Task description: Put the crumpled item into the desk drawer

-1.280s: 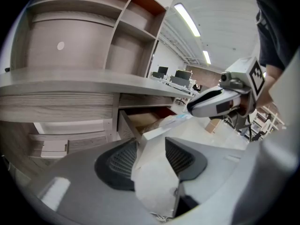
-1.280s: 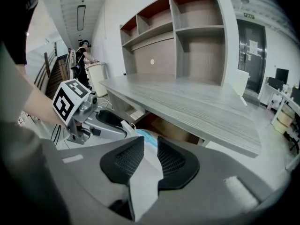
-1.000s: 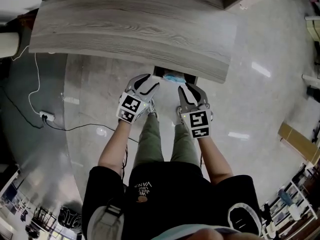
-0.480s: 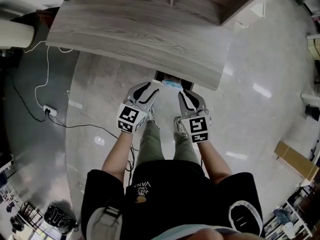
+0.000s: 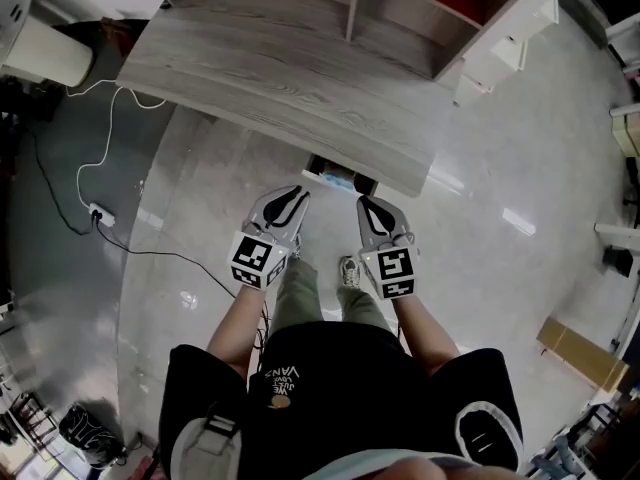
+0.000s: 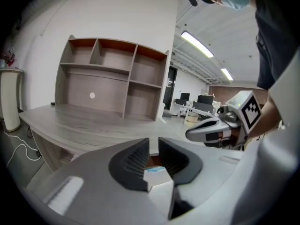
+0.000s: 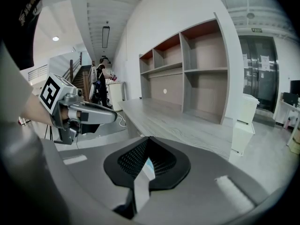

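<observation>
The blue crumpled item [image 5: 340, 182] already lies in the drawer [image 5: 322, 166], which stands slightly open under the desk [image 5: 270, 88] front edge. Both tongs hover just short of it: the left gripper [image 5: 290, 200] is closing on nothing, and the right gripper [image 5: 369, 210] is pinched together, empty. What remains, I think, is a square, even push on the drawer front. The shirt [image 5: 285, 383] print seems to read VANS.

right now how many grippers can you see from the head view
2. The left gripper is at the left, fingers closing with nothing between them; the right gripper is beside it. Both point at the open drawer under the desk. None hidden.
</observation>
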The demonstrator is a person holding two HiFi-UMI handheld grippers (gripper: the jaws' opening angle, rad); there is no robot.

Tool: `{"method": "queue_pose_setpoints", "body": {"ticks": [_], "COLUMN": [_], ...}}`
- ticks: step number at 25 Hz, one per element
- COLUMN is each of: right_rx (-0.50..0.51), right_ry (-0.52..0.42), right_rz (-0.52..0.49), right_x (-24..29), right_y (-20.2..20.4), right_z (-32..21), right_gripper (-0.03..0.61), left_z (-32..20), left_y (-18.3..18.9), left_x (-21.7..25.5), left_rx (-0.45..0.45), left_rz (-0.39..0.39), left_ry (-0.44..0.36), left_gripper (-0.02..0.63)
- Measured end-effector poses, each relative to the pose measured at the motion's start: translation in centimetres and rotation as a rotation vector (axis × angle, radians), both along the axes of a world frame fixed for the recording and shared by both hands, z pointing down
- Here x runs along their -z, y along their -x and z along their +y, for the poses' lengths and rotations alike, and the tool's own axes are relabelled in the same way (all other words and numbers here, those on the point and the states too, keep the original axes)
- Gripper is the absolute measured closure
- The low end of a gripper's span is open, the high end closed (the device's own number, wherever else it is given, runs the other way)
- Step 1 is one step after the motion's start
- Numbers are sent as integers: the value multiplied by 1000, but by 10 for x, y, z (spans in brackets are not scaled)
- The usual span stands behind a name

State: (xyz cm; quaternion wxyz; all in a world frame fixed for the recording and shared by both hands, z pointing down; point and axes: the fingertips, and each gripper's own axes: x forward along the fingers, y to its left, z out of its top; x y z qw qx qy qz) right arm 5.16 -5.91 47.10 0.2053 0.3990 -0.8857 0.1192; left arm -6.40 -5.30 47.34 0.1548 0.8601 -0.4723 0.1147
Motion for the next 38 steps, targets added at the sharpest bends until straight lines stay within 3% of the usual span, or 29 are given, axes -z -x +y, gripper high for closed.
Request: {"method": "queue_pose_setpoints", "body": {"ticks": [21, 38], "right_rx": [122, 209], "right_ry": [-106, -175], "right_rz": [-94, -163], "right_x": [75, 136], "right_y": [-33, -31], "right_z": [49, 83], "right_gripper": [577, 577], "left_z": [65, 130], "left_y": [-31, -15], "left_x": [76, 141], "left_rx": [173, 279], "left_rz": [17, 10], "left_ry": [-112, -214], "left_gripper": [561, 561]}}
